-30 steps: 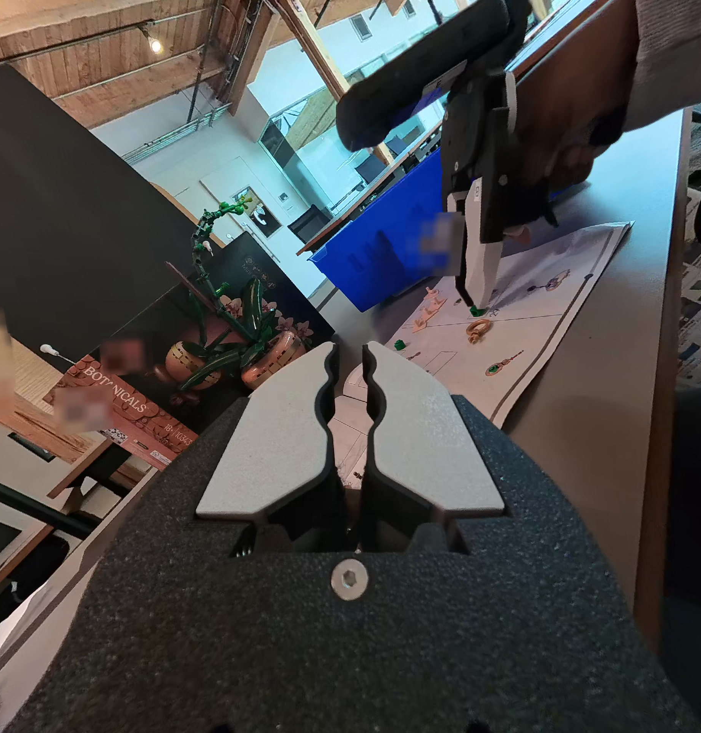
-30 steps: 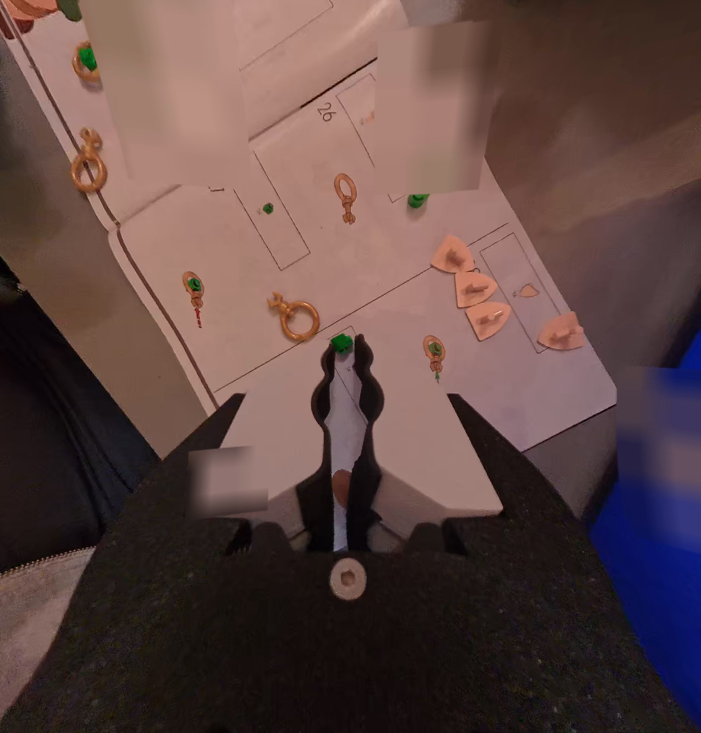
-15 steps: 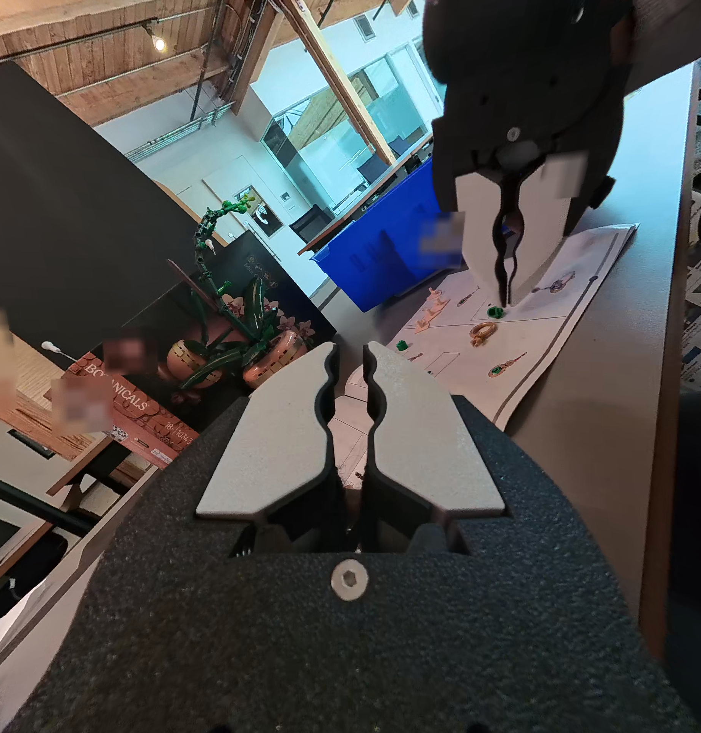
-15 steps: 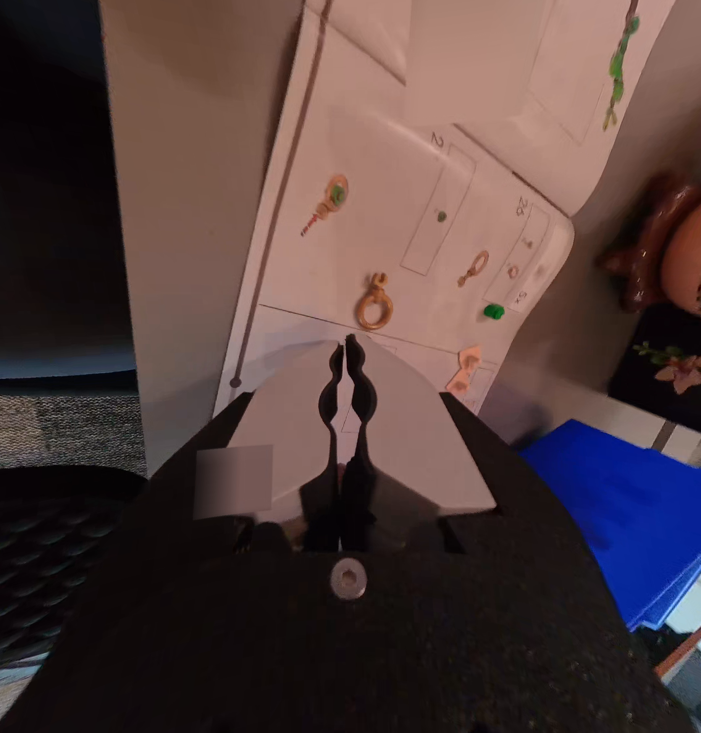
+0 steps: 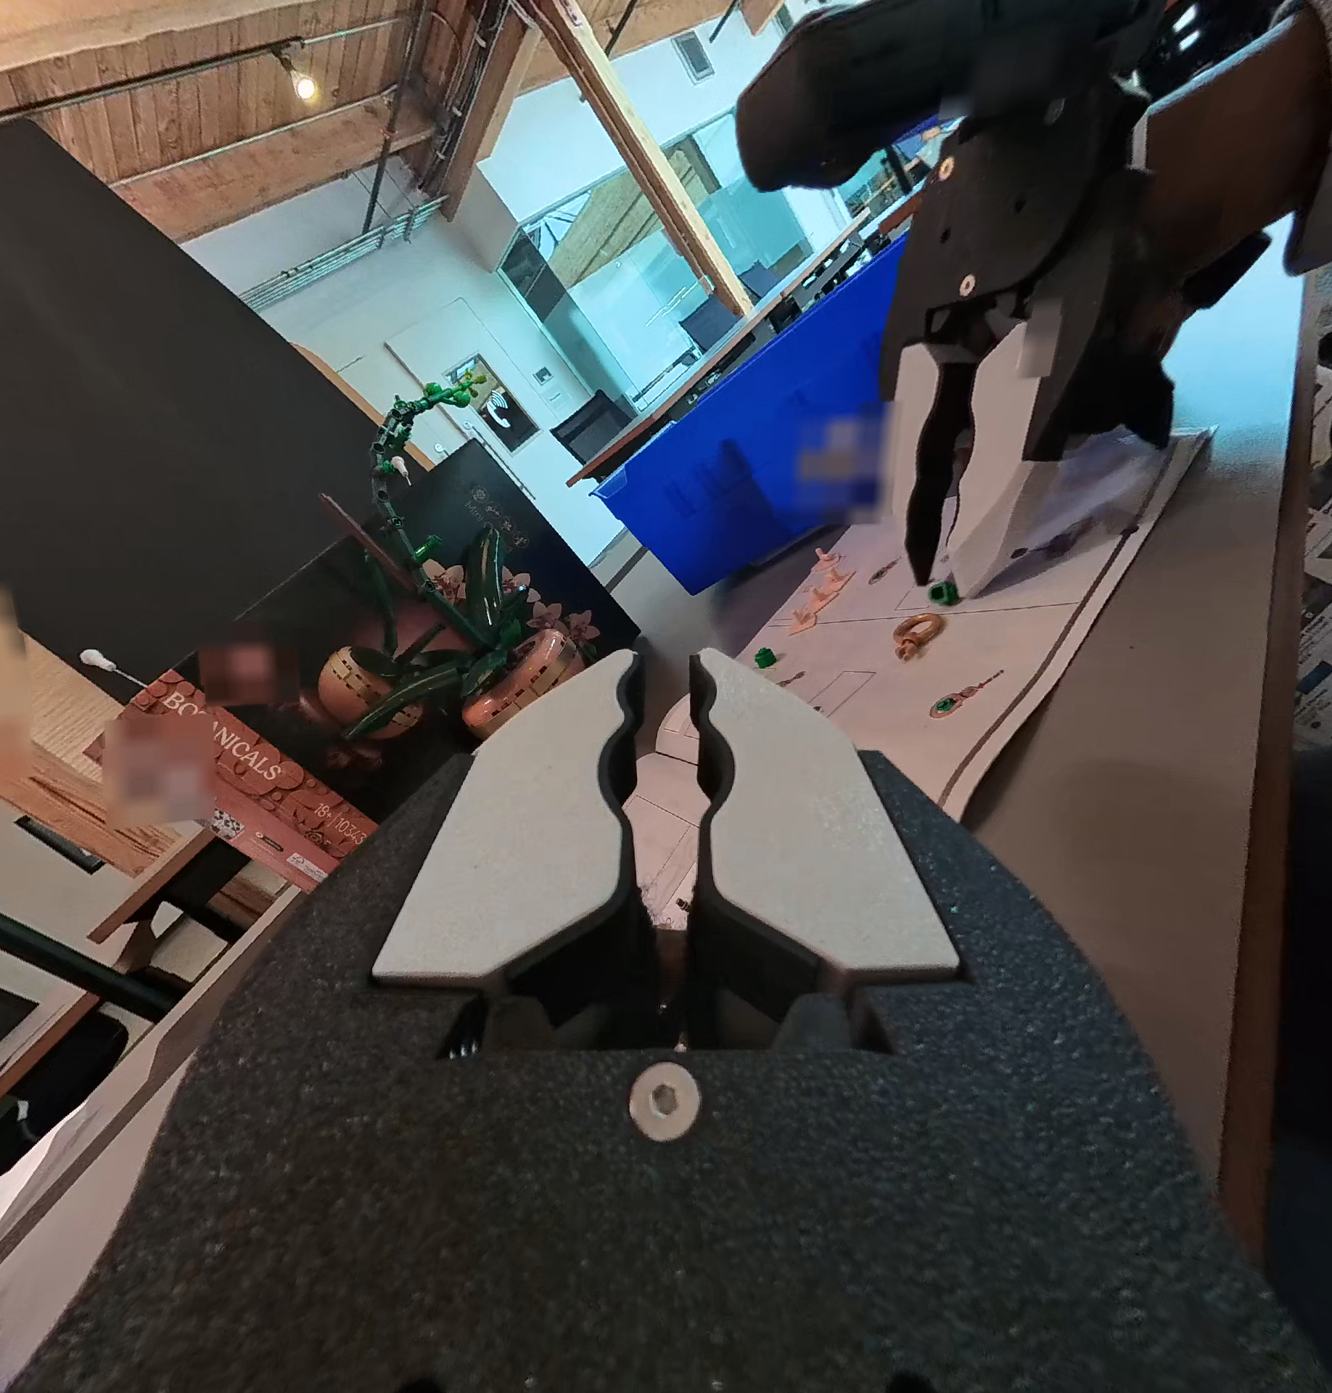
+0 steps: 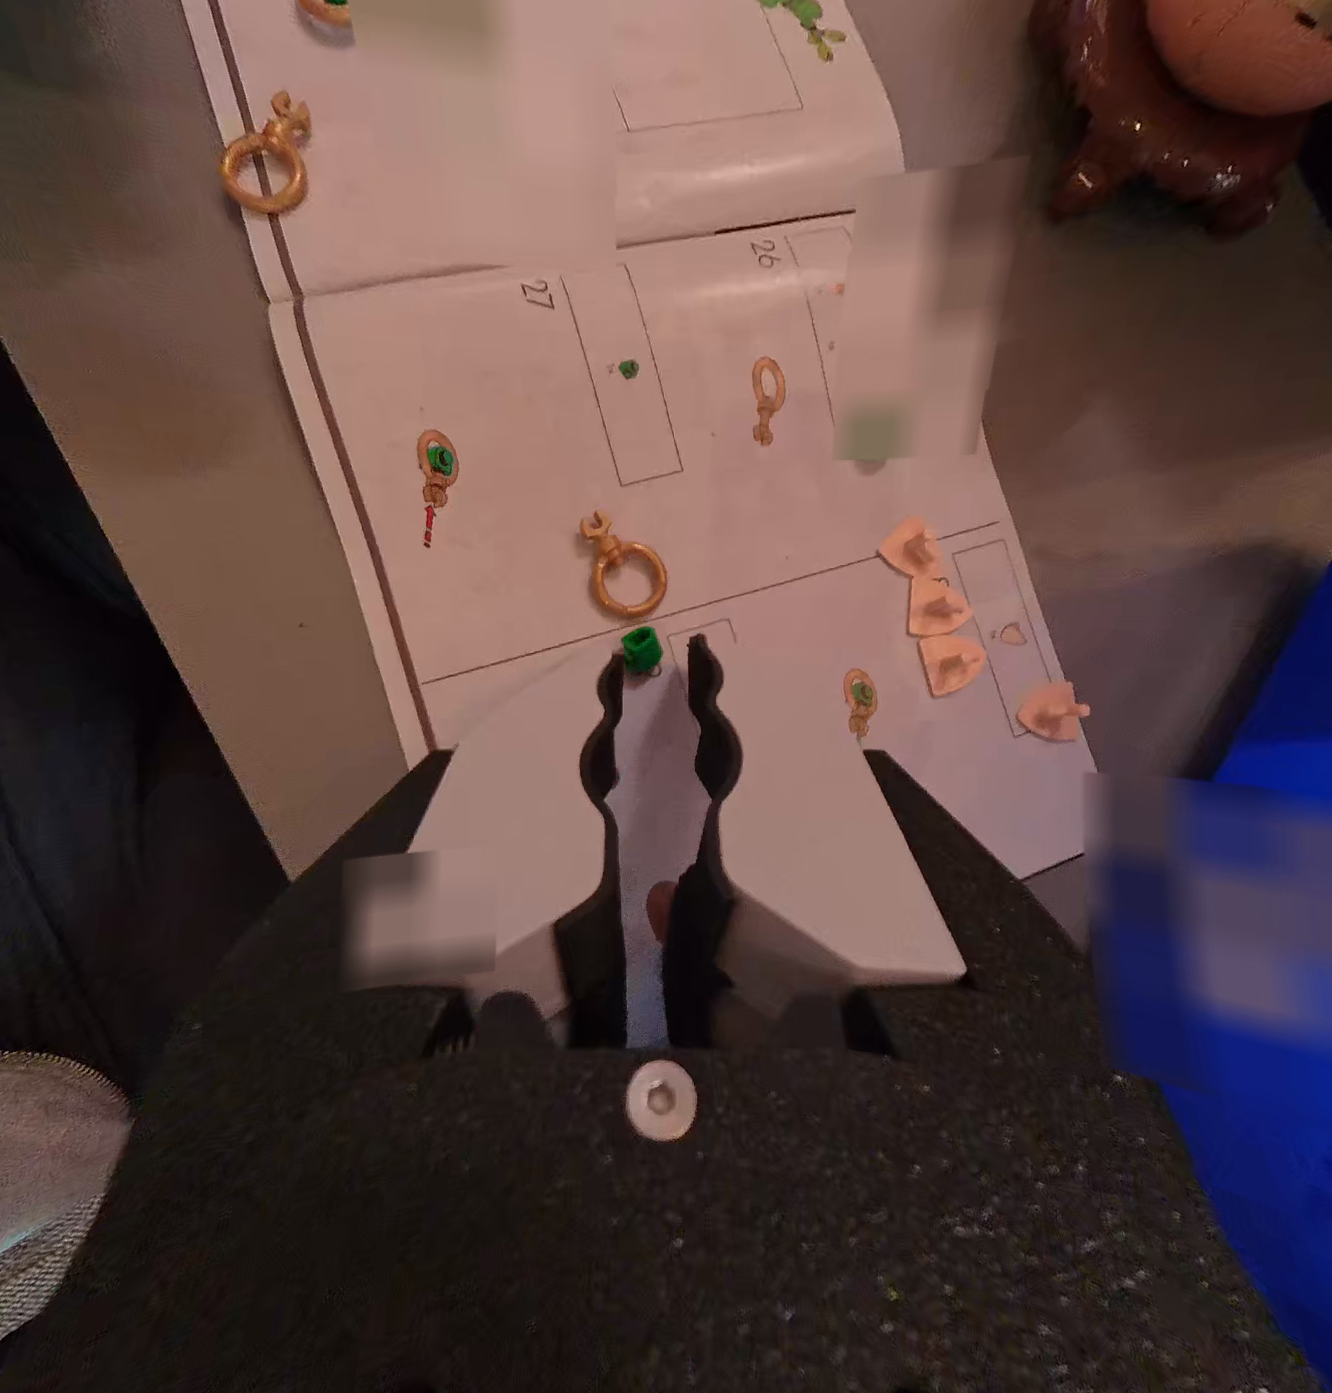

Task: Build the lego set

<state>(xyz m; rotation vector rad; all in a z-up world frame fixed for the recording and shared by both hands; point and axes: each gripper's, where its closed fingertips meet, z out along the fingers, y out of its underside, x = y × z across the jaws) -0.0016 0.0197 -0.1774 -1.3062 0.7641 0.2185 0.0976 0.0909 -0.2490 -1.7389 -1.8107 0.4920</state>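
Observation:
The open instruction booklet (image 6: 497, 392) lies on the table. A small green stud (image 6: 640, 650) sits on it at the tips of my right gripper (image 6: 655, 656). That gripper is open, with the stud just inside its left fingertip and not pinched. A gold ring piece (image 6: 627, 577) lies just beyond the stud. Several pink petal pieces (image 6: 938, 603) lie to the right. In the left wrist view the right gripper (image 5: 946, 580) points down over the stud (image 5: 942, 593), near the ring (image 5: 918, 633). My left gripper (image 5: 664, 667) is held back, slightly open and empty.
A blue bin (image 5: 738, 497) stands behind the booklet (image 5: 1025, 678). The partly built orchid model (image 5: 527, 678) and the set's box (image 5: 271, 761) are to the left. A second gold ring (image 6: 265, 162) and a second green stud (image 5: 765, 658) lie on the booklet. The table edge (image 5: 1273, 754) runs along the right.
My right gripper turned away with its jaws nearly shut, then came back over the green stud and opened wider. The left gripper has not moved.

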